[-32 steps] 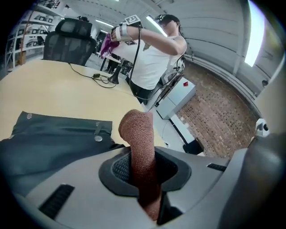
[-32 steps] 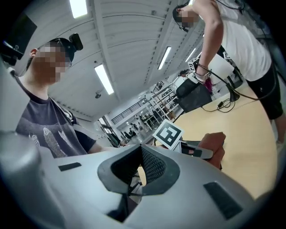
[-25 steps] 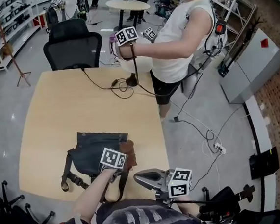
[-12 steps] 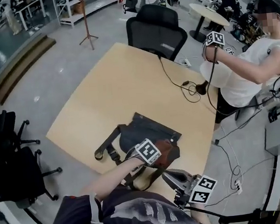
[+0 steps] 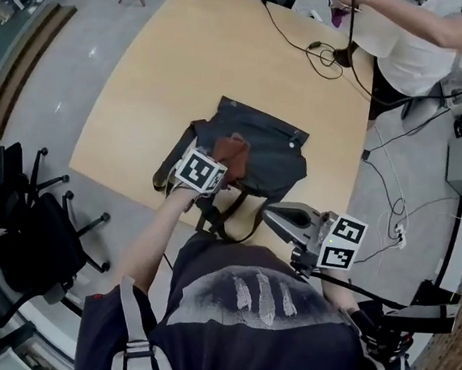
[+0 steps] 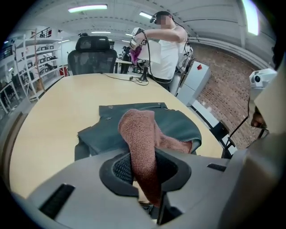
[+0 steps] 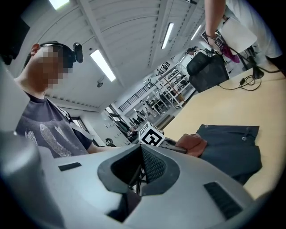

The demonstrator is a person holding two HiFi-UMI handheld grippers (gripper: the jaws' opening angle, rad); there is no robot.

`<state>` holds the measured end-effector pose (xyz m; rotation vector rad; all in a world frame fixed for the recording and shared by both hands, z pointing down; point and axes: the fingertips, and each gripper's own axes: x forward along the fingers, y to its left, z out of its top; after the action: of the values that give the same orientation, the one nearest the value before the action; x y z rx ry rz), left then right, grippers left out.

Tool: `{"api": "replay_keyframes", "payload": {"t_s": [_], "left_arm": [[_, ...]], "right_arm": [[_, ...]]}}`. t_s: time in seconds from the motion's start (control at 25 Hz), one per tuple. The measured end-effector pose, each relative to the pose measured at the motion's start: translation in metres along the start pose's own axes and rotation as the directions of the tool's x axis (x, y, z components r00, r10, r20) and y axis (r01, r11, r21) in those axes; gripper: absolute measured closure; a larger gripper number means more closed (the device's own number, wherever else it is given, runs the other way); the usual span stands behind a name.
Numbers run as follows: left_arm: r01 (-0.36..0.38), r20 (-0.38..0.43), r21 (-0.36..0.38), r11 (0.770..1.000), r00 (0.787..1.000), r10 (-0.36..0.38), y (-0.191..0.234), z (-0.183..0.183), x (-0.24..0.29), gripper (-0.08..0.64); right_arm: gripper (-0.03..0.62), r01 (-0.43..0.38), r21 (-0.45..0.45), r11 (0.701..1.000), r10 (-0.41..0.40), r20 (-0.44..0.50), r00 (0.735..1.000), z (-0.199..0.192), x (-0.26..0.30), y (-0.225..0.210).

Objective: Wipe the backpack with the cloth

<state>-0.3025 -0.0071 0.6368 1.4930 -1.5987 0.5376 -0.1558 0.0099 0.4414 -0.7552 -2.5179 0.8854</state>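
While pinching the cloth (image 6: 136, 129) tight in the left gripper (image 6: 146, 172), has slid it from the backpack's (image 5: 273, 156) near edge onto its middle. Means wiping is under way. Holds the right gripper (image 7: 139, 170) closed and empty, just beside the backpack's near edge.

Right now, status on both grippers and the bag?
Left gripper shut on cloth, cloth draped on backpack. Right gripper shut, empty, short of the backpack. Cable far side, clear.
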Motion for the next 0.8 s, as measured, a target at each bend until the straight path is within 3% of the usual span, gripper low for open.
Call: {"api": "replay_keyframes", "payload": {"t_s": [0.2,0.32,0.4,0.52,0.68,0.72,0.8], "left_arm": [[-0.048,0.006,-0.087,0.995,0.999,0.048,0.029,-0.015,-0.015,0.480],[-0.136,0.000,-0.108,0.985,0.991,0.137,0.062,-0.023,-0.028,0.479],[-0.238,-0.025,-0.096,0.966,0.971,0.237,0.094,-0.028,-0.037,0.480],[-0.379,-0.024,-0.106,0.919,0.925,0.378,0.142,-0.020,-0.052,0.479],[-0.457,0.054,-0.172,0.873,0.880,0.472,0.184,0.012,-0.067,0.480],[-0.464,0.050,-0.153,0.873,0.878,0.476,0.186,0.017,-0.065,0.479],[-0.438,0.010,-0.078,0.895,0.898,0.440,0.179,0.023,-0.047,0.480]], "right_arm": [[0.591,0.034,0.017,0.999,-0.034,0.010,0.999,-0.001,-0.010,-0.006],[0.591,0.053,0.022,0.998,-0.053,0.025,0.998,0.000,-0.015,-0.010],[0.591,0.073,0.032,0.997,-0.074,0.038,0.997,0.000,-0.018,-0.015],[0.591,0.106,0.047,0.993,-0.109,0.054,0.993,0.001,-0.023,-0.025],[0.591,0.125,0.058,0.991,-0.128,0.053,0.990,-0.002,-0.021,-0.032],[0.591,0.128,0.059,0.990,-0.132,0.057,0.990,-0.001,-0.022,-0.031],[0.591,0.145,0.067,0.987,-0.150,0.076,0.986,0.001,-0.028,-0.030]]}}
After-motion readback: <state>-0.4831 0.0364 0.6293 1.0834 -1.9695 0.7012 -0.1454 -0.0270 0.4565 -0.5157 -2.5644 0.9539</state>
